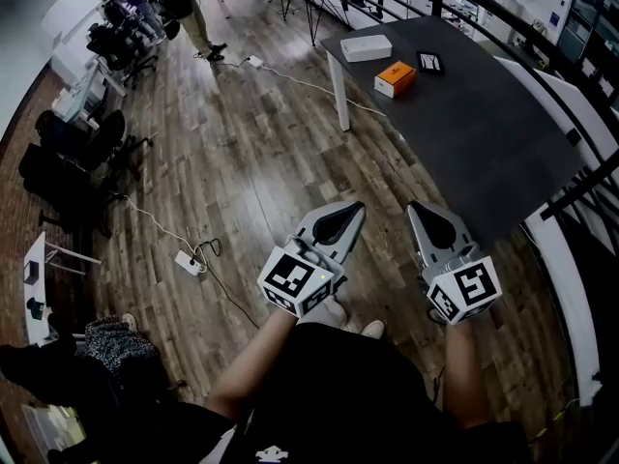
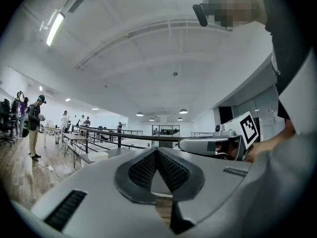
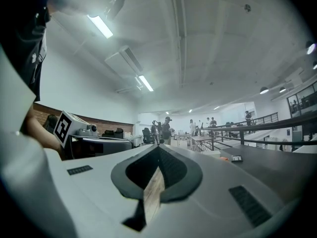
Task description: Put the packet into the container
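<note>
1. Head view: the left gripper (image 1: 354,209) and the right gripper (image 1: 417,209) are held shut and empty above the wooden floor (image 1: 242,162), short of the table (image 1: 484,133). The orange packet (image 1: 395,78) lies there near the white container (image 1: 367,47), not in it. The whole task is judged still to be done.
2. Left gripper view: the jaws are seen together, with nothing between them.
3. Right gripper view: the jaws are together too. No writing can be read.

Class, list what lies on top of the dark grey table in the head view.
On the dark grey table lie a white rectangular box, an orange box-shaped packet and a small flat black device. Part of its right edge is covered by black railing bars.
</note>
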Demonstrator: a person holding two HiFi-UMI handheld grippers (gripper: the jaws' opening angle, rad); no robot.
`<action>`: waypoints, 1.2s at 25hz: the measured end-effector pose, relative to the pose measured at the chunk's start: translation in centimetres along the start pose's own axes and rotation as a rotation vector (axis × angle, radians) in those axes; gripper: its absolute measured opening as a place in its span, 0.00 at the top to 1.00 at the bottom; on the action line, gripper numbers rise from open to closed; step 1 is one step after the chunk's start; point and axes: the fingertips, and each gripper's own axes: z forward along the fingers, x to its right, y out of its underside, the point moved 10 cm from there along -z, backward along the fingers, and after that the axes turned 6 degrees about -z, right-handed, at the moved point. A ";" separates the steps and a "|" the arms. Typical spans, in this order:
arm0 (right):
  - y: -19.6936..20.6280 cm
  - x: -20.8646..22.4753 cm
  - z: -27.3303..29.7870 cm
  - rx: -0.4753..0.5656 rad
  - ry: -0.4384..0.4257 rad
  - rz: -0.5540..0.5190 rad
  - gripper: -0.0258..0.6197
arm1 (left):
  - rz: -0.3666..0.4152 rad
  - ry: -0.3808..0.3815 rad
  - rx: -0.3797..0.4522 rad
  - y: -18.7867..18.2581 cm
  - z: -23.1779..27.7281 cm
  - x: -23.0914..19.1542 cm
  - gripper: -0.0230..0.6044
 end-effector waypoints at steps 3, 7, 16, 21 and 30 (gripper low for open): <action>0.4 0.3 0.7 -0.004 -0.003 0.002 0.95 | 0.004 -0.017 -0.001 0.1 0.2 -0.8 0.95; 0.8 0.9 2.1 -0.014 -0.002 0.005 0.95 | 0.008 -0.024 -0.003 0.1 0.7 -2.4 0.95; 1.5 3.6 9.5 -0.039 0.012 -0.013 0.95 | -0.007 0.002 0.015 -0.7 4.1 -10.1 0.95; 1.3 5.3 15.3 -0.056 0.019 -0.029 0.95 | -0.014 0.021 0.024 -1.2 6.5 -15.5 0.95; -0.2 7.1 24.9 -0.073 0.029 -0.069 0.95 | -0.050 0.057 0.056 -3.1 8.7 -25.0 0.95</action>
